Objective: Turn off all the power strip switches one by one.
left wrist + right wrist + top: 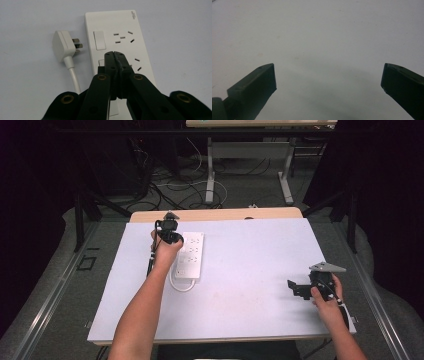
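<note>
A single white power strip (117, 45) lies flat on the pale table (250, 270), running from the upper middle of the left gripper view down behind the jaws. In the high view the same strip (191, 254) sits left of centre in the frame, its long side pointing away from the person. Its face shows two groups of socket slots to the right and a white rocker switch (99, 40) to the left of the upper group; nothing is plugged into any of them.

One white plug (63, 45) lies on the table just beside the strip, at the upper left of the left gripper view. Its three metal pins point toward the strip's edge and stop short of it. One white cable (74, 77) runs from the plug down toward the bottom of the frame; in the high view it loops (181, 286) below the strip's near end.

The left gripper (114, 53) is clenched, its two black jaws pressed tip to tip with nothing between them. The tips sit over the strip's face, between the two socket groups, and the plug lies to their left, apart from them. In the high view this gripper (169, 231) is at the strip's far left corner.

The right gripper (328, 76) is released, jaws wide apart over bare table. In the high view it (296, 287) sits at the lower right, well apart from the strip.
</note>
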`<action>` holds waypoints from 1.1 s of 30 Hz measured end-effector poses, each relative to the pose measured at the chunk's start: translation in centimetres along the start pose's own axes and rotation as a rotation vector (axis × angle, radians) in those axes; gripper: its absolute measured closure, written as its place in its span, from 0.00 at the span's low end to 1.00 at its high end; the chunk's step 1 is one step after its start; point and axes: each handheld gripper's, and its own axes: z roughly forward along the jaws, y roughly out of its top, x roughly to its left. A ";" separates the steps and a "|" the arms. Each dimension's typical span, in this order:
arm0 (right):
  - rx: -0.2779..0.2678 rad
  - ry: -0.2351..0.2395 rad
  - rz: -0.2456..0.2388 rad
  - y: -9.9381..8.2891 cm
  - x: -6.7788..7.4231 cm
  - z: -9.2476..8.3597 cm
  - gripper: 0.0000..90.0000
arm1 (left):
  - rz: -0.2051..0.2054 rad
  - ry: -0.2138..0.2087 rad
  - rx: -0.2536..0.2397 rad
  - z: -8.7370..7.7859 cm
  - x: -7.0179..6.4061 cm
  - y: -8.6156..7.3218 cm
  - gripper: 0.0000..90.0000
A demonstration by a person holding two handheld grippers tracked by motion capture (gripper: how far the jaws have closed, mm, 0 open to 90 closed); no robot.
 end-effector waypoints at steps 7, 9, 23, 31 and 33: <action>0.002 -0.003 -0.002 0.0 -0.1 0.0 0.00 | -0.005 0.004 -0.003 0.4 -0.1 0.6 1.00; 0.001 -0.003 -0.002 0.0 -0.1 0.0 0.00 | -0.007 0.004 0.008 0.6 -0.1 0.7 1.00; 0.002 0.001 0.002 0.0 0.0 0.1 0.00 | -0.026 0.013 0.028 2.0 0.2 0.6 1.00; 0.001 -0.001 0.001 0.0 0.0 0.1 0.00 | -0.031 0.021 0.043 2.6 0.4 0.6 1.00; 0.005 -0.002 -0.006 -0.1 -0.1 0.0 0.00 | -0.030 0.023 0.047 2.8 0.5 0.5 1.00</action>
